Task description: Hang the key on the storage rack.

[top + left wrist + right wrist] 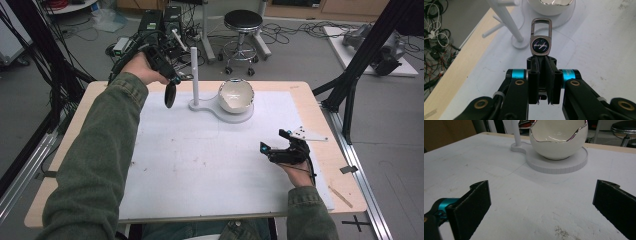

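Left gripper [169, 82] was raised over the tabletop's far-left part, jaws pressed together on a keychain [540, 37]. The keychain was a metal carabiner-style fob with a round dark emblem, its clip loop pointing away from the jaws; in the high view it hung dark below the gripper [170, 95].

A white stand [194, 75] with an upright post and side pegs stood just beside it, near the far edge. The stand shared its white base with an eggshell-shaped bowl [236, 95].

Right gripper [280, 147] rested low near the right edge, jaws spread wide, holding nothing, well apart from the stand.

Judgement: pickup done and the carry nearly finished. Left to do: hook the loop over a peg [492, 31], or drop the keychain into the bowl, then release. Which target was meant I could not tell.
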